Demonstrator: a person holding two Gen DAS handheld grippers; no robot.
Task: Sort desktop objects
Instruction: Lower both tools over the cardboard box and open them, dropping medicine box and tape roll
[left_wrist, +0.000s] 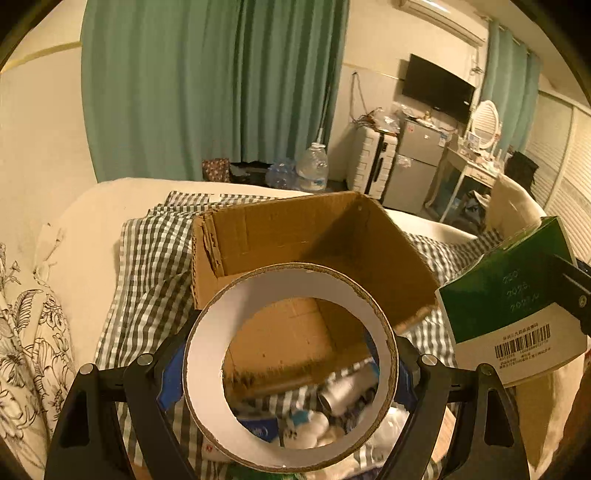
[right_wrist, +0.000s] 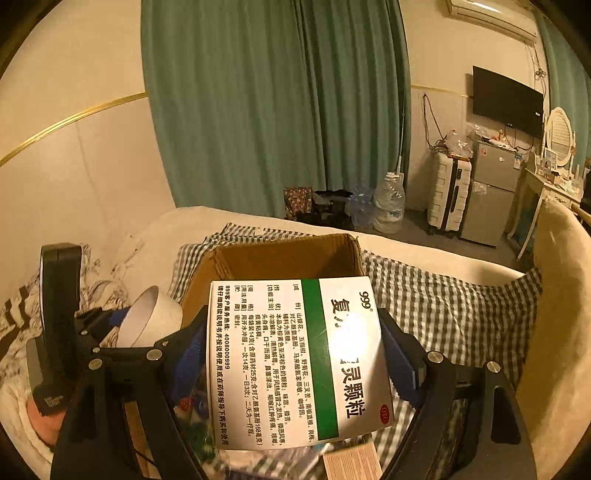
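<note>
My left gripper (left_wrist: 291, 363) is shut on a wide roll of tape (left_wrist: 207, 347) with a white inner wall and holds it up in front of the open cardboard box (left_wrist: 295, 229). My right gripper (right_wrist: 295, 354) is shut on a green and white medicine box (right_wrist: 295, 369), held above the near edge of the cardboard box (right_wrist: 280, 258). The medicine box also shows at the right of the left wrist view (left_wrist: 506, 302). The tape roll (right_wrist: 147, 317) and the left gripper (right_wrist: 122, 332) show at the left of the right wrist view. Small bottles and packets (left_wrist: 332, 402) lie below on the cloth.
The cardboard box sits on a checked cloth (left_wrist: 147, 258) over a bed. A floral sheet (left_wrist: 29, 332) lies at left, a cream cushion (right_wrist: 554, 295) at right. Green curtains, water bottles (left_wrist: 314, 166), a suitcase (right_wrist: 448, 192) and a small fridge stand behind.
</note>
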